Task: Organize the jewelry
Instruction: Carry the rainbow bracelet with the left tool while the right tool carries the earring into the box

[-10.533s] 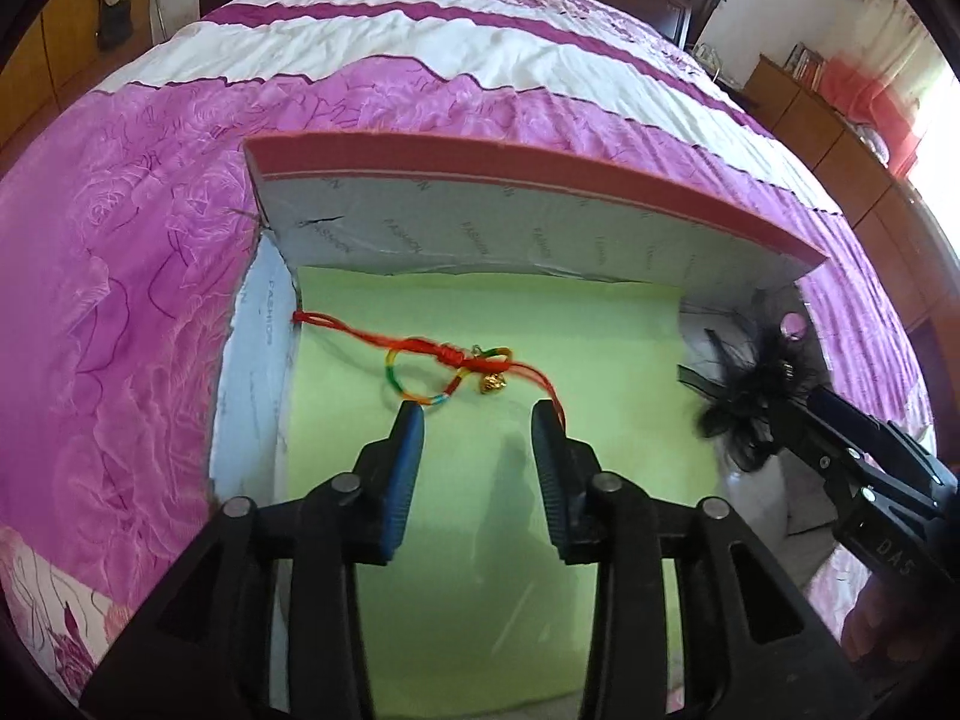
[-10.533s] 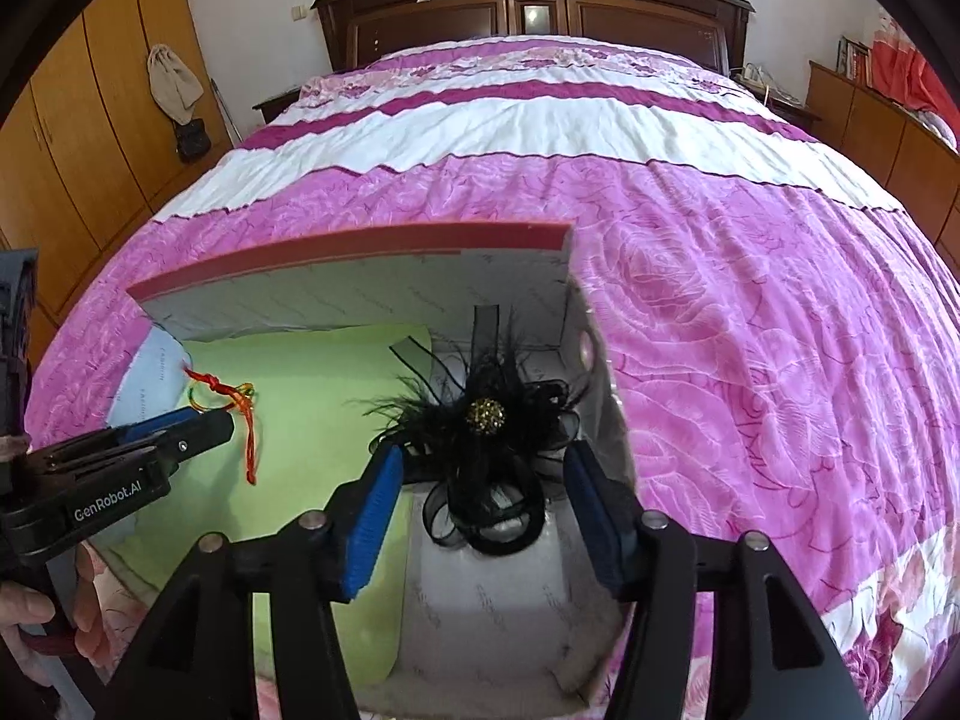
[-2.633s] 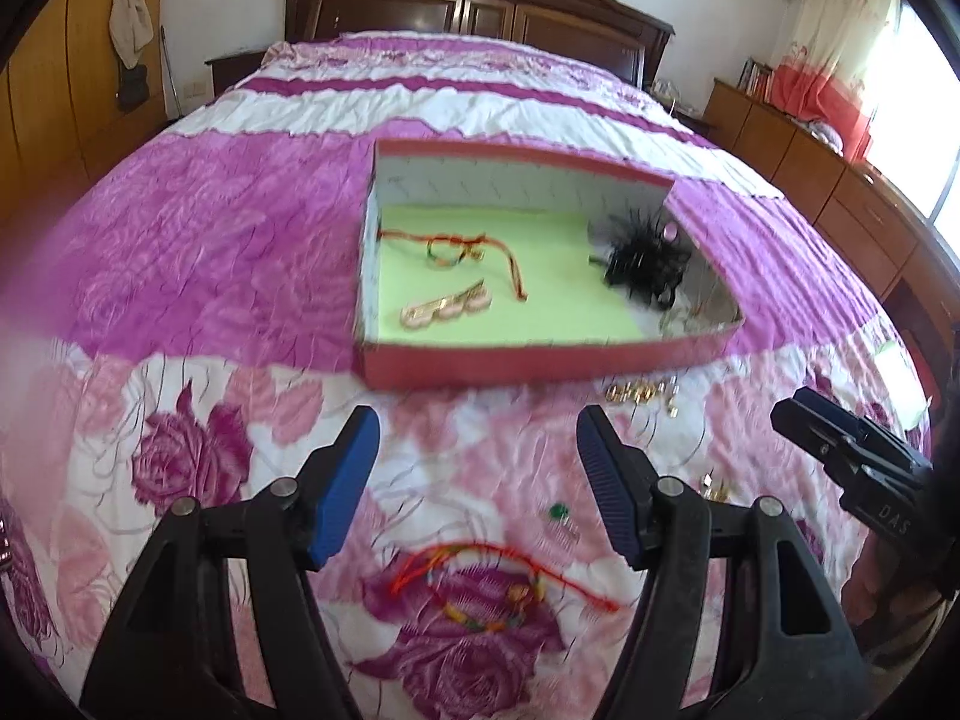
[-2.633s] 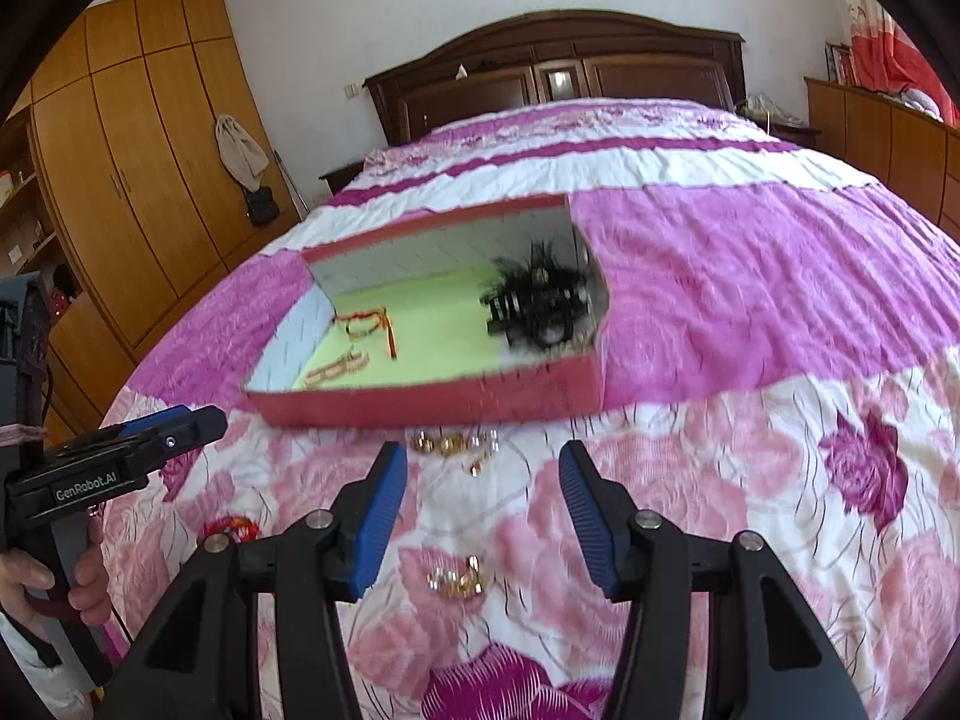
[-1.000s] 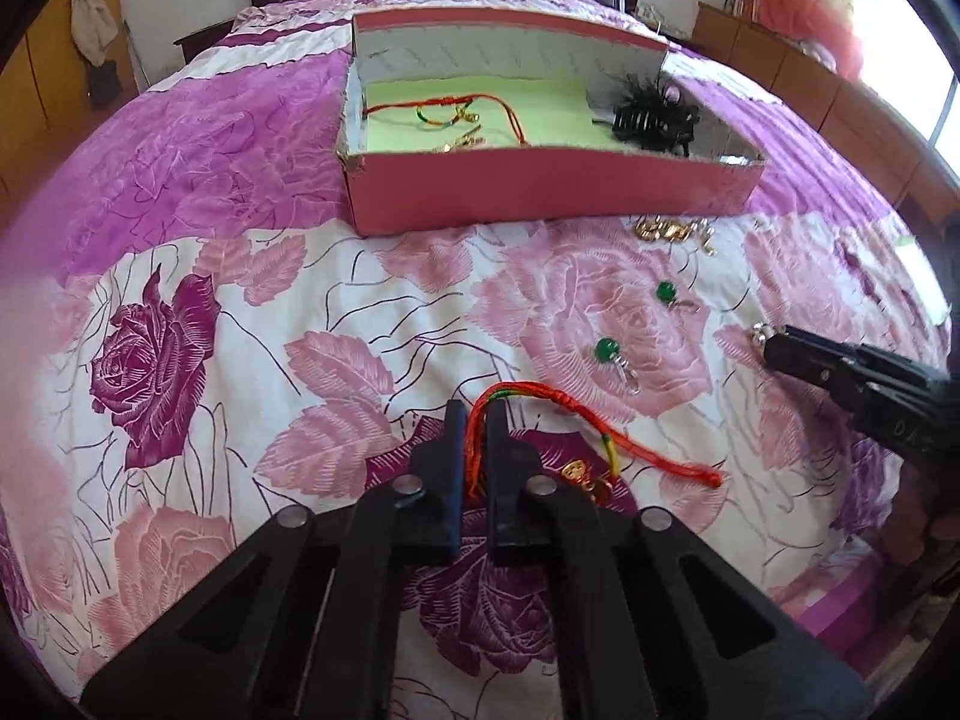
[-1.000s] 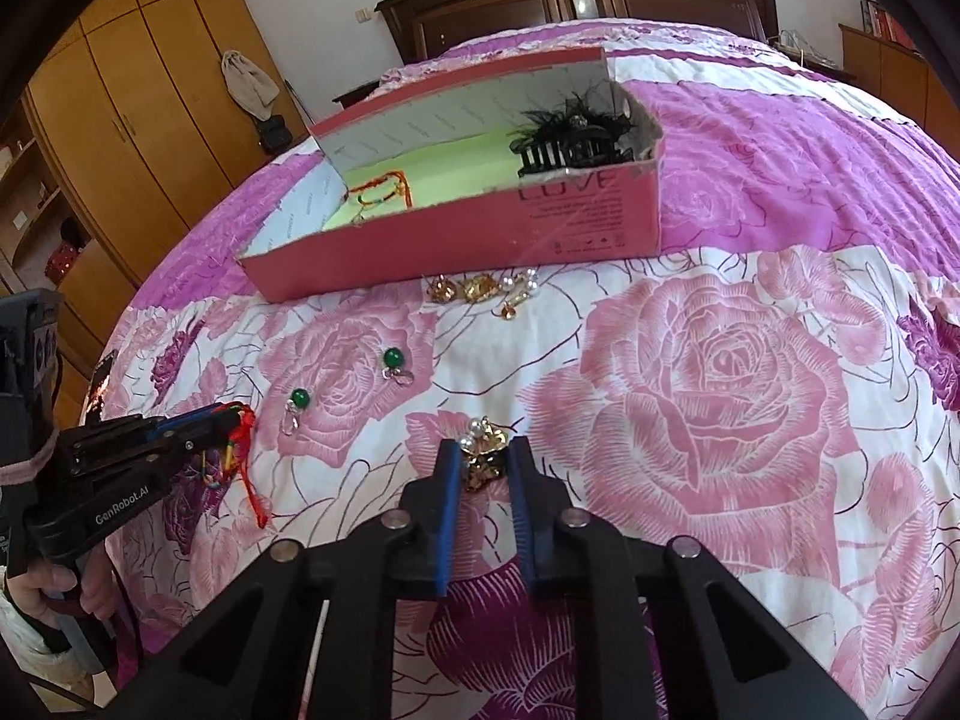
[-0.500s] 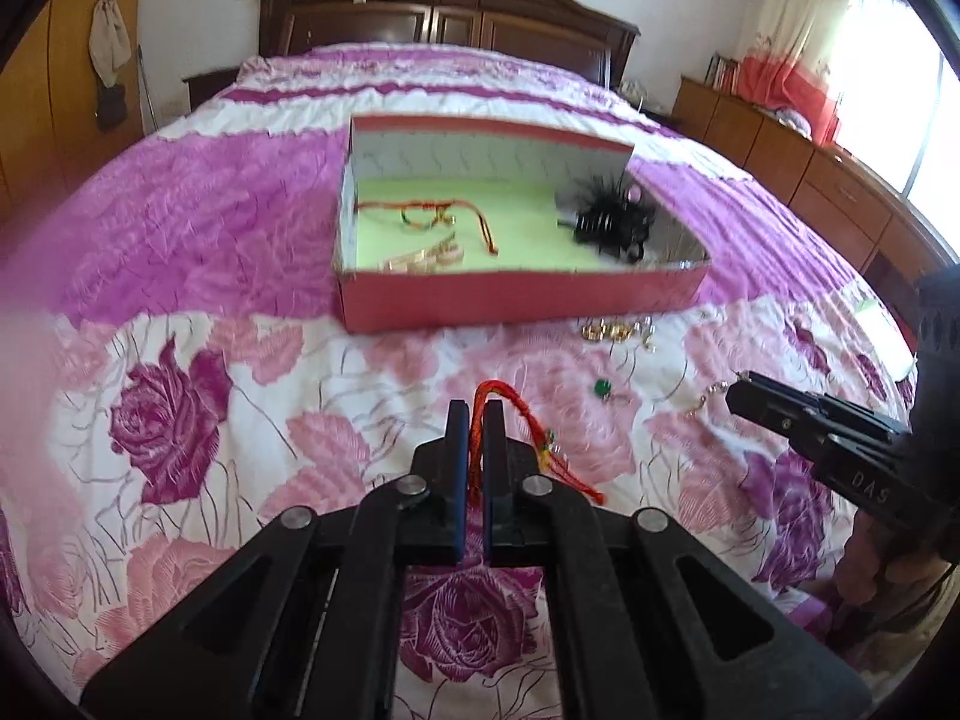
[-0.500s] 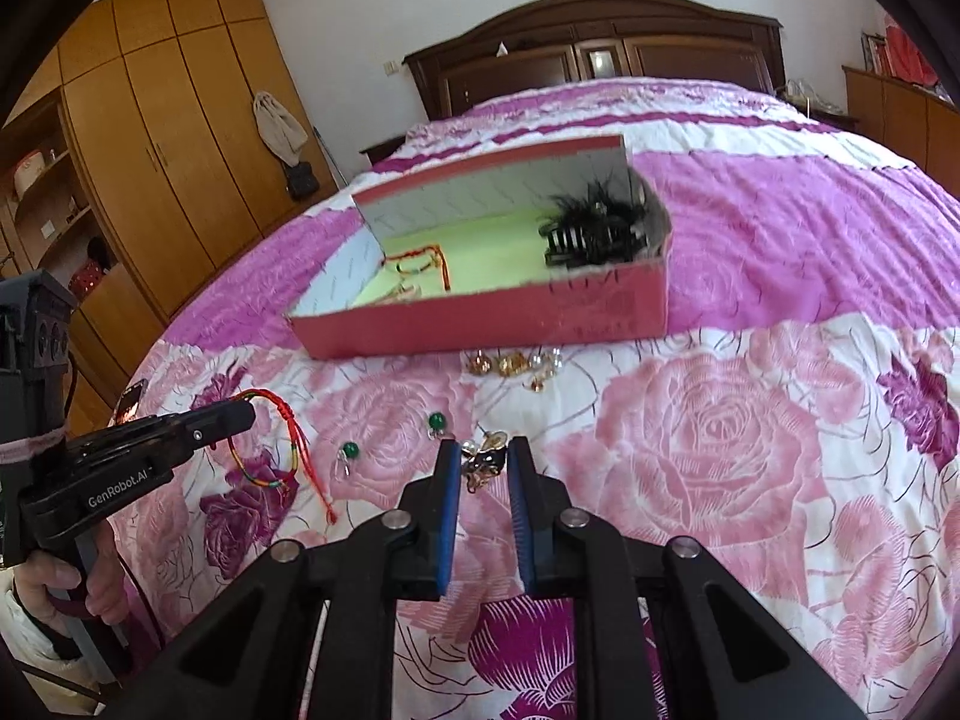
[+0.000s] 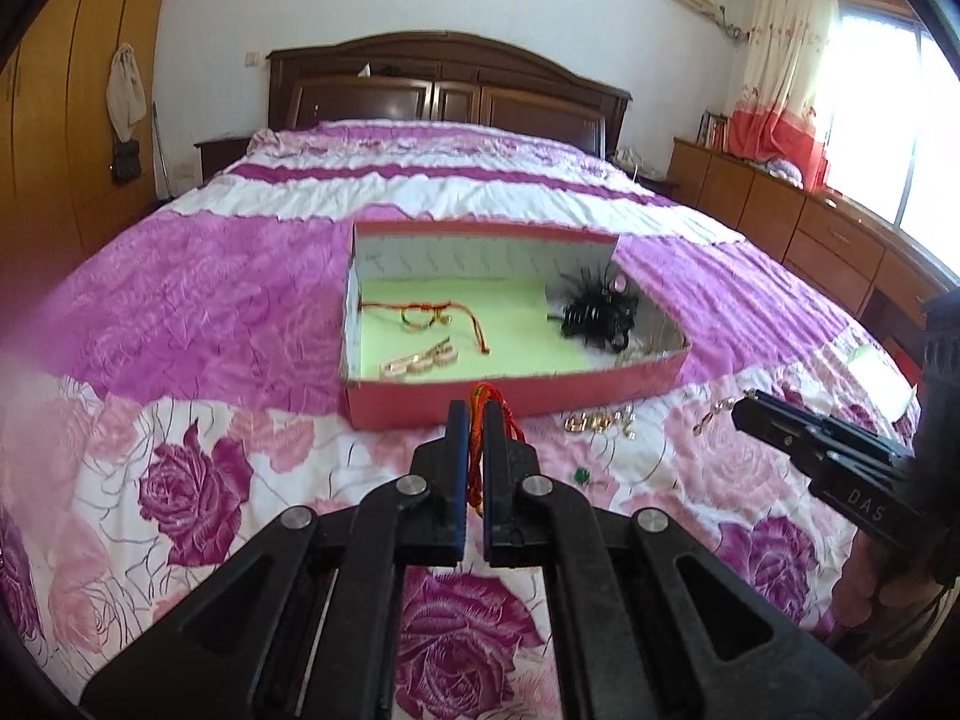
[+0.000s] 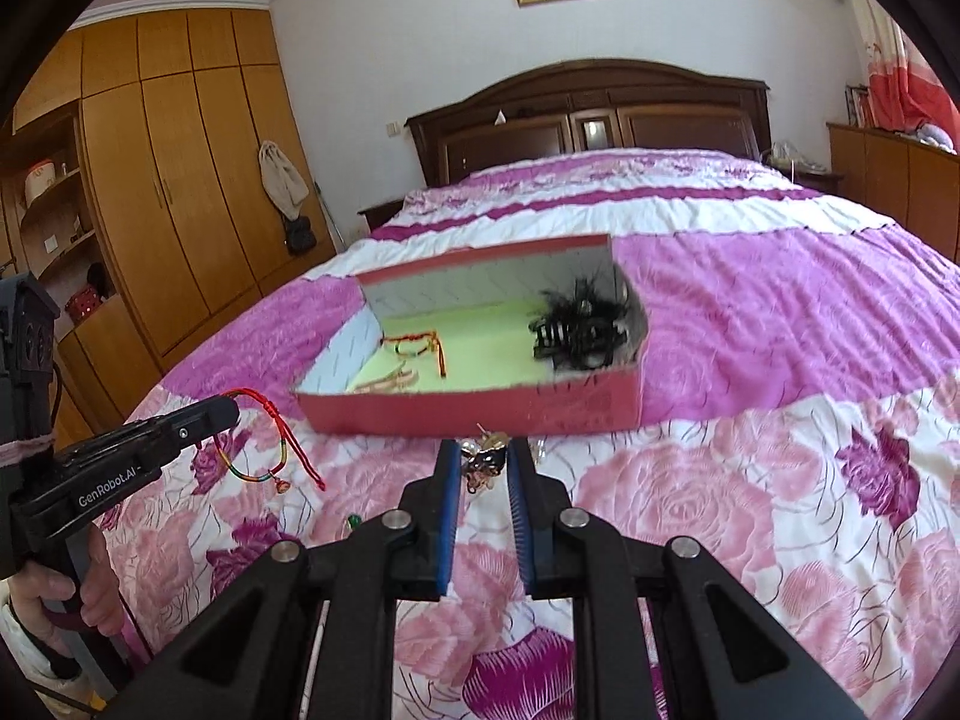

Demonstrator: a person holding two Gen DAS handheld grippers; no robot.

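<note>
A bed with a pink and white rose-patterned quilt fills both views, its dark wooden headboard at the top centre. A shallow red box with a pale green floor lies on the quilt in the middle of each frame. Inside it, a black feathered hair clip sits at the right end, a red cord bracelet lies toward the left, and a pale gold clip rests just in front of that bracelet.

In the left wrist view the left gripper stands at lower centre, its jaws pressed together on a second red braided bracelet, which in the right wrist view dangles from the tip at lower left, clear of the quilt. A hand grips the handle at the left edge.

The right gripper at lower centre of its own view is nearly closed, pinching a small gold and pearl ornament, probably an earring, though it is too small to be sure.

On the quilt just in front of the box lies a cluster of gold rings, and nearer the bottom a small green bead.
</note>
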